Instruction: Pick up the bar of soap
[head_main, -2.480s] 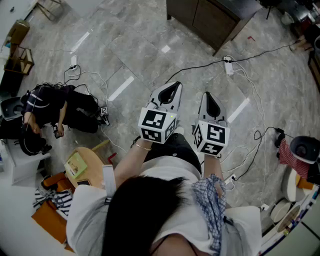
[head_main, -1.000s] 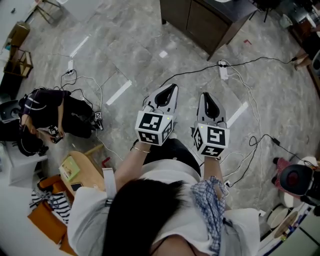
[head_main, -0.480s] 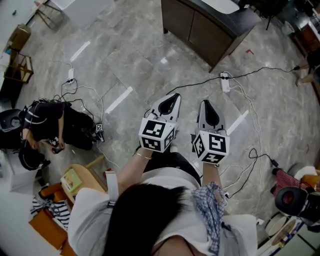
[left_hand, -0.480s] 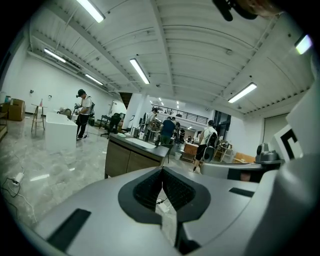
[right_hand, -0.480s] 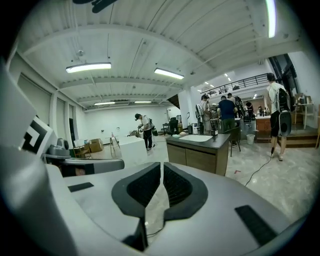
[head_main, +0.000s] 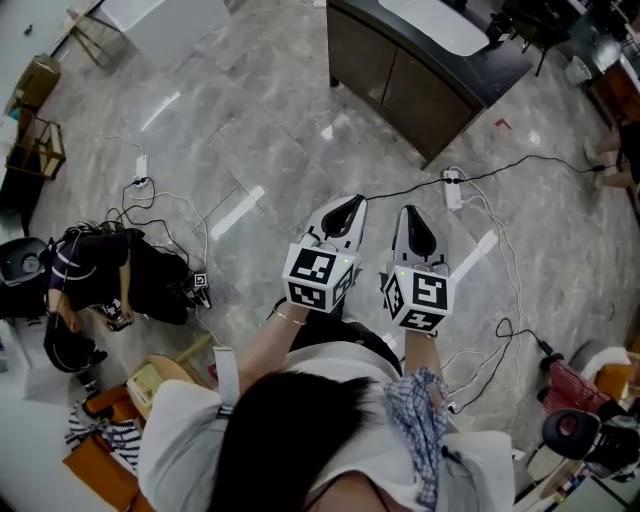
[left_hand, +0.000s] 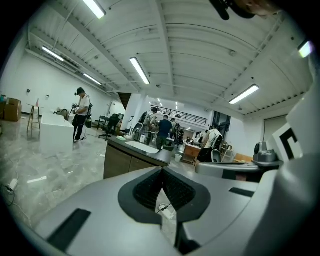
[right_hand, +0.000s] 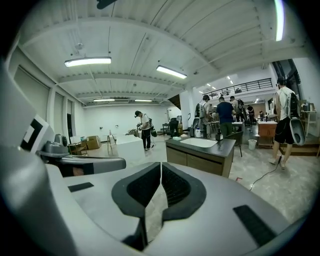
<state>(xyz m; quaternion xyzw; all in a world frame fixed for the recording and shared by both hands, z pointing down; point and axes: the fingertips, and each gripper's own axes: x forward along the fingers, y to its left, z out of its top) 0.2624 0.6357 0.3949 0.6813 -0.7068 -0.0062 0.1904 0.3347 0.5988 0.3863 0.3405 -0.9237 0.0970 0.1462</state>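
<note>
Glossy grey marble-look floor. Dark wooden cabinet well ahead of the fingertips, its far end cut off; a white oval basin is set in the top. Left gripper and right gripper: ribbed black pads pressed together, both empty. Bar of soap not made out; a small pale lump beside the basin is possibly it.

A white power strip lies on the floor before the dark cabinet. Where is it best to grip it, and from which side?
Grip the power strip at its middle, across the narrow width, coming straight down. It is a slim bar lying flat on the floor, so its long sides are free. Its cables leave near the ends; the middle looks clearest.
</note>
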